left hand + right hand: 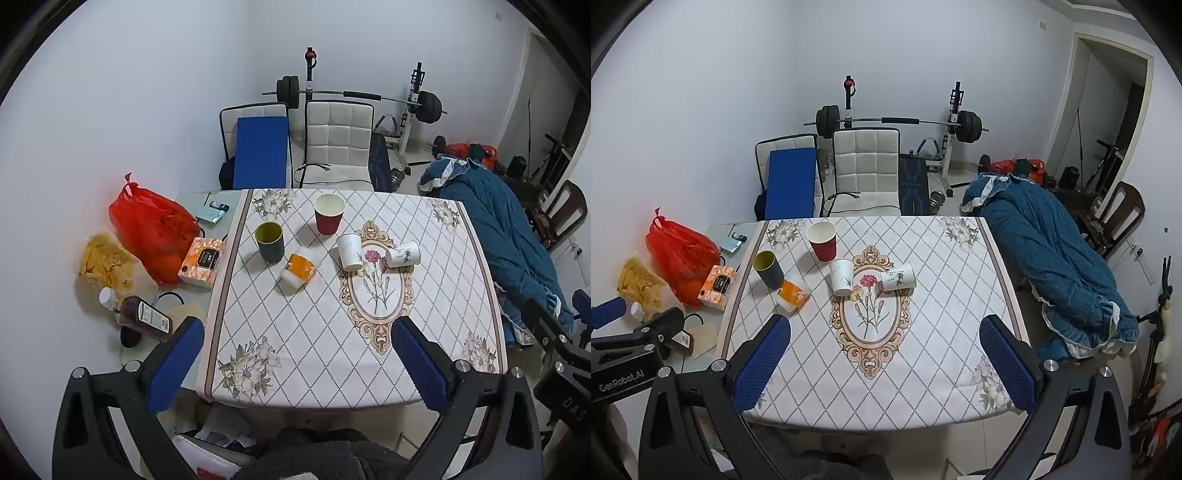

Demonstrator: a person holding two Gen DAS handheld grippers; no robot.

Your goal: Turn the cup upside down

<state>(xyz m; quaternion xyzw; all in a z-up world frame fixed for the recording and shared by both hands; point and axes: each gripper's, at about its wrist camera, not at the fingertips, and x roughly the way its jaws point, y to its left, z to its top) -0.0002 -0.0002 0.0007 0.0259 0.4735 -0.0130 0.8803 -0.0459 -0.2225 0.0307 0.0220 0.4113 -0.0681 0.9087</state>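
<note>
Hovering over the near edge of the table [369, 387], the left gripper [297, 360] has its blue pads [175, 363] spread wide, nothing between them, touching nothing. The right gripper [884, 360] is the same: jaws wide, empty, above the near table edge in its own view.

Cups on the patterned cloth, near to far:
- Orange-and-white cup [298, 271]: lying on its side, left of centre, long axis running diagonally; which end is the mouth is hard to tell at this size.
- White cup [350, 246] with small print: standing, wider end up, apparently mouth up, at the top left of the oval flower motif.
- Second white cup [403, 254] with leaf print: on its side just right of the first, long axis roughly left to right, narrower end toward the first cup.
- Dark green cup [270, 242]: upright, mouth up, yellow inside, near the left border.
- Red paper cup [329, 214]: upright, mouth up, white inside, farthest back.

Left of the cloth: tissue box [201, 261], red plastic bag [155, 232]. Beyond the table: white chair [338, 142], barbell rack [413, 99].
</note>
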